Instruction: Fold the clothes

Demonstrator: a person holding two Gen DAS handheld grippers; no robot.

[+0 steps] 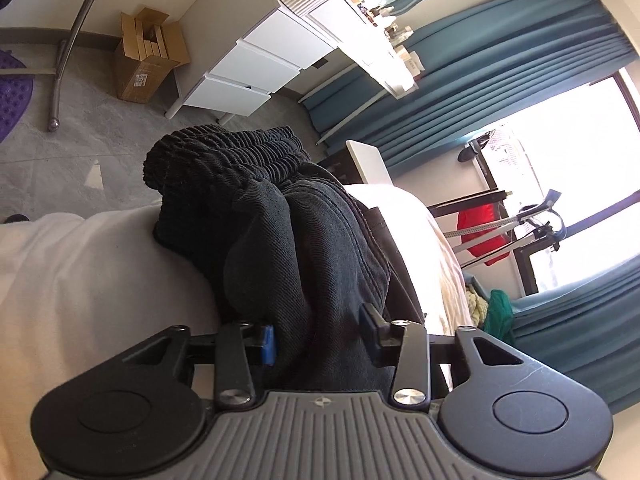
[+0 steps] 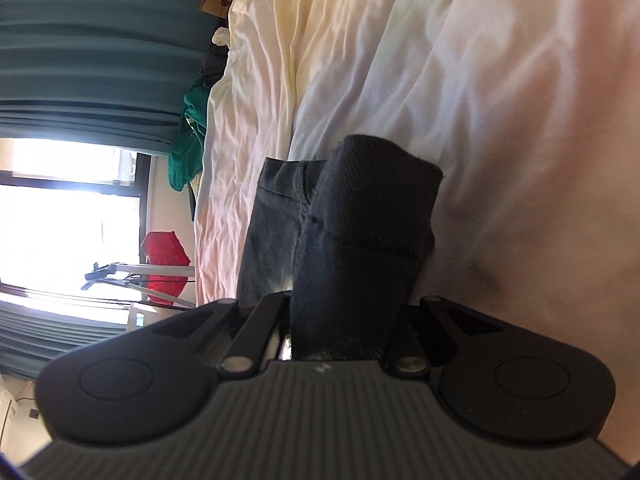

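Black trousers (image 1: 288, 232) on a white bed (image 1: 80, 280), a gripper at each end.
Left gripper (image 1: 320, 336) open astride cloth; right gripper (image 2: 344, 320) clamps the hem. Drawers (image 1: 256, 68) and box (image 1: 148, 56) behind; its label unreadable.

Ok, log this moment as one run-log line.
left tool: open, pants between pads, unpressed | right tool: shut on pants | surface: bed sheet
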